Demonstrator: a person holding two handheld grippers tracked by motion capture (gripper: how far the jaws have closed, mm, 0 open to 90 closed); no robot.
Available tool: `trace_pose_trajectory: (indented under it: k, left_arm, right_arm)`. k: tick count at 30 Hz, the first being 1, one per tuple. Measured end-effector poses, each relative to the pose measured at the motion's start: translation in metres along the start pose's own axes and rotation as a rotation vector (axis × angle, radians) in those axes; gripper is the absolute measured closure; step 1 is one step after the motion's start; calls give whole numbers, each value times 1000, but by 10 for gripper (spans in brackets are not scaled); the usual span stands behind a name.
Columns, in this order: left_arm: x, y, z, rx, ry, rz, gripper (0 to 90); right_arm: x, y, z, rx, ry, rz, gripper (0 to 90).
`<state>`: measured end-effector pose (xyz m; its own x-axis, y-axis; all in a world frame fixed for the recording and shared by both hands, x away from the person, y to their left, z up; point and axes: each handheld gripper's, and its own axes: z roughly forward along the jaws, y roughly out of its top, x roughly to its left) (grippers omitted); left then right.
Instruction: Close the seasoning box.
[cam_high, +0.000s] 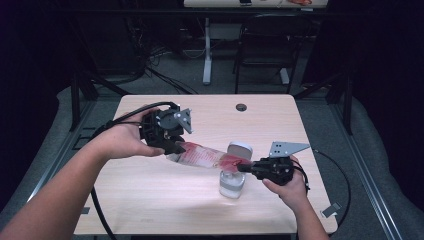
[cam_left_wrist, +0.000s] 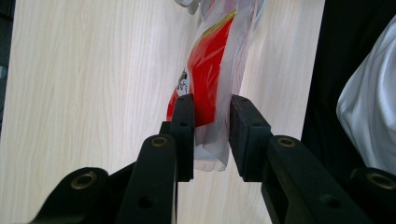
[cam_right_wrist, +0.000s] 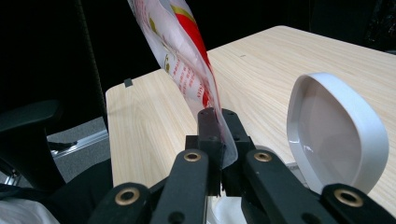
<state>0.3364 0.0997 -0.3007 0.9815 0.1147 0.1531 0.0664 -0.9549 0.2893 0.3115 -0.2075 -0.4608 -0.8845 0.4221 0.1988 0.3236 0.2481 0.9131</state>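
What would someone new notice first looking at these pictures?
The red and clear plastic pouch stands out, stretched in the air above the middle of the wooden table between the left gripper and the right gripper. Each gripper's fingers pinch one end of it. Right under the pouch's right end stands a white container with its lid flipped open.

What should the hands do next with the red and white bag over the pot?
Probably tip the bag a little more so its lower end points into the open white container. Both the left gripper and the right gripper pinch the bag's ends, and the container's lid stands open right beneath.
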Motion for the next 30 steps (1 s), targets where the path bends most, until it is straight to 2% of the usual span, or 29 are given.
trace_pose_trajectory:
  k: [14, 26, 30]
  left_arm:
    - [-1, -2, -5, -2, 4, 1, 732]
    - [-3, 6, -1, 7, -3, 15, 741]
    - [-2, 6, 1, 3, -3, 10, 751]
  right_arm:
    - [10, 6, 0, 13, -26, -11, 893]
    - [6, -5, -2, 7, -15, 19, 891]
    - [5, -7, 0, 15, -25, 18, 888]
